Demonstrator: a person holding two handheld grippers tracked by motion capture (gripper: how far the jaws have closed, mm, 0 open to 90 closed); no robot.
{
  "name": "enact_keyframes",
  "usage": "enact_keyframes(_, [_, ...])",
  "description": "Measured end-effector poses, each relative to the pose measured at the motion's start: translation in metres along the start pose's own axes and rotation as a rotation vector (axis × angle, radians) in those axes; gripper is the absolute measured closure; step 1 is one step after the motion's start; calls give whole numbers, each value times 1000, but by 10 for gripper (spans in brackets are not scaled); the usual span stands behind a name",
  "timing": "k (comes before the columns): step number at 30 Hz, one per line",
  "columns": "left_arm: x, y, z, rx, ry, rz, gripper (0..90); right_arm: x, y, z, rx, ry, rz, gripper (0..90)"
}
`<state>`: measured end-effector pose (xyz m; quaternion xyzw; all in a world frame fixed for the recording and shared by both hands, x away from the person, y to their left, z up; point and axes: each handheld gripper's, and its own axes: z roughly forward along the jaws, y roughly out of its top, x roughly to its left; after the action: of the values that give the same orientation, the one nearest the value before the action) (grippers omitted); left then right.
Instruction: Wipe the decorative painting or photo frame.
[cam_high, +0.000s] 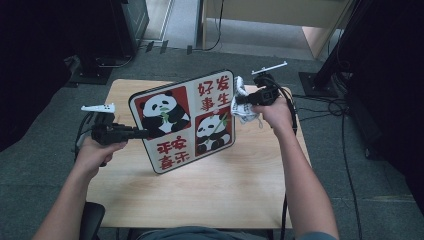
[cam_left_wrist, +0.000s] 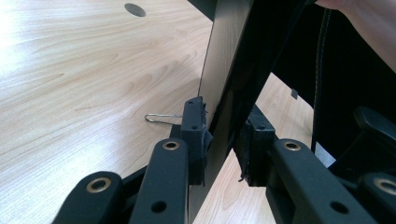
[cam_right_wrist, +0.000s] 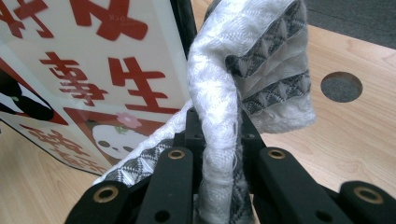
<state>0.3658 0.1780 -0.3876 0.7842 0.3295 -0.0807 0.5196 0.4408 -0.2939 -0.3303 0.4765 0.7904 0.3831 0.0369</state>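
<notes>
Two claws share the work: the left claw (cam_high: 142, 132) is clamped on the left edge of the panda board (cam_high: 182, 121), propping it tilted on the desk (cam_high: 210, 195); the right claw (cam_high: 239, 101) is pinched tight on a bunched white cloth (cam_high: 243, 106), which sits at the board's upper right edge, just ahead of that claw; the step in hand looks like wiping the board; next, the cloth likely needs pressing flat to the printed face and dragging across, while the left grip stays firm.
</notes>
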Motion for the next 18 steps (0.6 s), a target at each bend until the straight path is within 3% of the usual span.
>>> enact_keyframes(18, [0,0,1,0,1,-4,752,-5,-23,15,15,-9,16,818])
